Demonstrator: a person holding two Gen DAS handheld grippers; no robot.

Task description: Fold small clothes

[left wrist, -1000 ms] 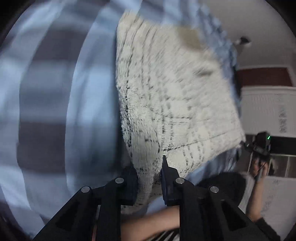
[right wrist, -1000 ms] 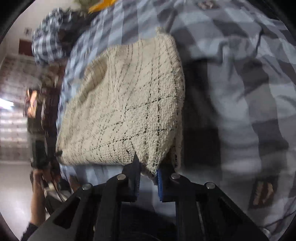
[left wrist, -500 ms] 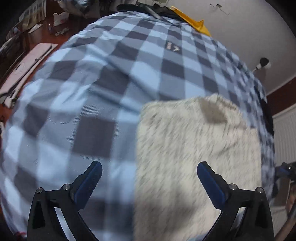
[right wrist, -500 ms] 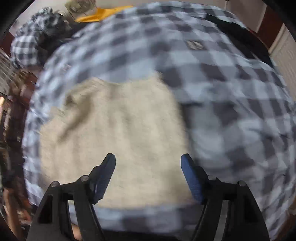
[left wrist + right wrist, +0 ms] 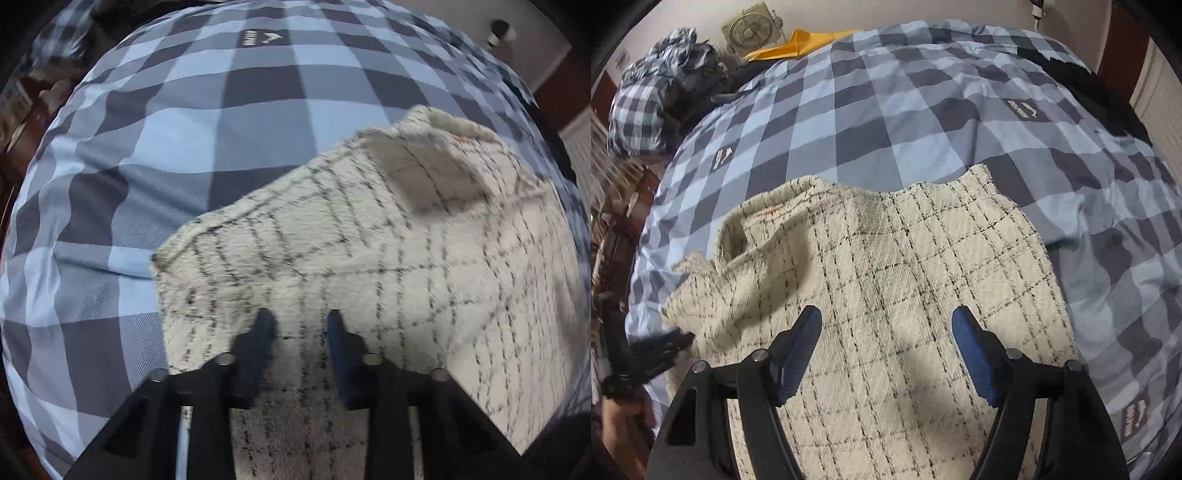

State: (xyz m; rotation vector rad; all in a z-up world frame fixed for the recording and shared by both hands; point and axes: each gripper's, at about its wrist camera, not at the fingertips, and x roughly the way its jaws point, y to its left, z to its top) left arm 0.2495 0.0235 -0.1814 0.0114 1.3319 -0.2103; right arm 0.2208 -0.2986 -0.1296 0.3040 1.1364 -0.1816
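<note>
A cream knitted garment with thin black check lines [image 5: 886, 280] lies on a blue and grey checked bedspread [image 5: 905, 110]. In the left wrist view the garment [image 5: 369, 258] fills the lower right, and one corner of it is lifted and folded over itself. My left gripper [image 5: 297, 325] is narrowed on that lifted edge; it also shows at the left of the right wrist view [image 5: 665, 343]. My right gripper [image 5: 886, 332] is open and empty, hovering above the garment's middle.
A crumpled checked cloth pile [image 5: 653, 92], a small fan [image 5: 753, 31] and a yellow cloth [image 5: 801, 44] lie at the bed's far left. A dark garment [image 5: 1089, 85] lies at the far right edge. The bedspread [image 5: 184, 147] stretches left of the garment.
Both grippers let go of the garment and opened half a second ago. The left gripper has since closed on the garment's left edge and lifted it. The right gripper stays open.
</note>
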